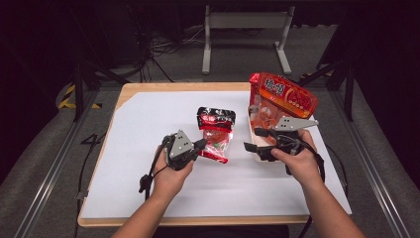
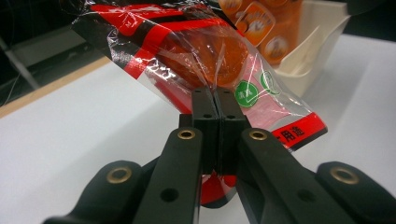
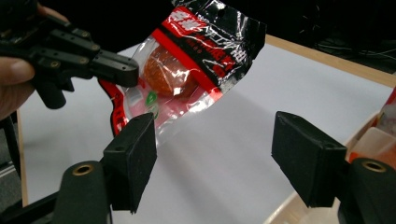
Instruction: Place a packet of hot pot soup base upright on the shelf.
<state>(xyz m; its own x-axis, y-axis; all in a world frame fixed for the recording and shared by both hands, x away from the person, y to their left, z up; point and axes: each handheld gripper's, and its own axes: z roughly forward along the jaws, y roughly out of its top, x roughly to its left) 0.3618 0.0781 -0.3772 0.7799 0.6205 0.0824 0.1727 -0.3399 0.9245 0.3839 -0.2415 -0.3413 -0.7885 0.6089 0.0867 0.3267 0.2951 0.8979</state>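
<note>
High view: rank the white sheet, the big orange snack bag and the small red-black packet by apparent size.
1. white sheet
2. big orange snack bag
3. small red-black packet, pinched in the left claw and lifted nearer the camera, yet smallest.

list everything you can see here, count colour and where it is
small snack packet: 1, red, black and clear, lifted over the middle of the sheet, pinched at its lower edge by the left tongs
large snack bag: 1, red and orange, standing in the tray at the right
tray: 1, cream, on the right side of the sheet
sheet: 1, white, covering most of the table top
table: 1, light wood, rim showing around the sheet
frame legs: 1 set, grey, on the floor beyond the table
left tongs: 1, black, shut on the packet
right tongs: 1, black, open, beside the tray
hands: 2, entering from the bottom
</note>
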